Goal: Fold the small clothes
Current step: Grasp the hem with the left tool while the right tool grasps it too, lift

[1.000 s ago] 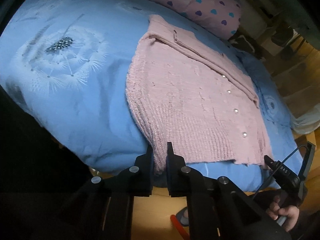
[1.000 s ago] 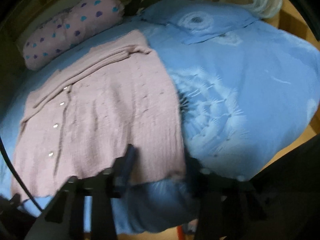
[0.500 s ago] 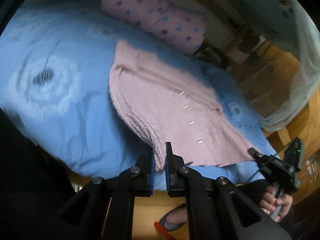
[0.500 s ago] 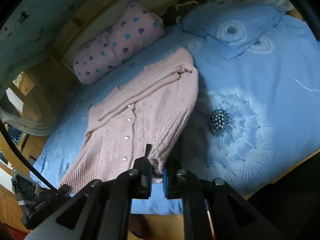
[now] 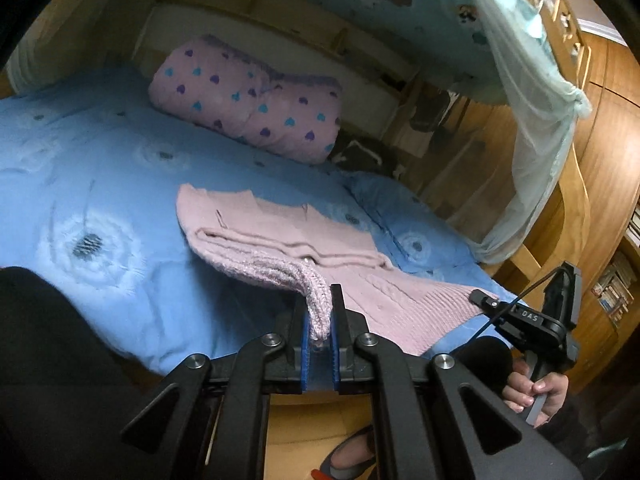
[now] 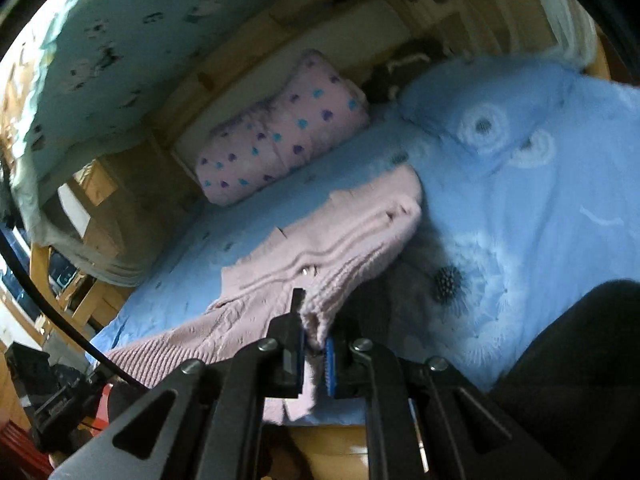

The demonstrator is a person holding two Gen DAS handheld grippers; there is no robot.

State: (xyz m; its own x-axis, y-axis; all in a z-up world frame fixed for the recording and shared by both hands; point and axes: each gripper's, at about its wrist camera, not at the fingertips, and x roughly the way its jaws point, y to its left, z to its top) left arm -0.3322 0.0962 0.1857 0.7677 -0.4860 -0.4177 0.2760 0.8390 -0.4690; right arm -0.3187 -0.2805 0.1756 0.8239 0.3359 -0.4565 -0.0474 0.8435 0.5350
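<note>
Both hem corners of the pink knit cardigan (image 5: pixel 280 240) are now lifted off the blue dandelion duvet (image 5: pixel 100 184); earlier the hem lay flat. Left gripper (image 5: pixel 319 312) clamped on one corner throughout. Right gripper (image 6: pixel 316 332), jaws apart before, now pinches the other. Collar end stays on the bed.
</note>
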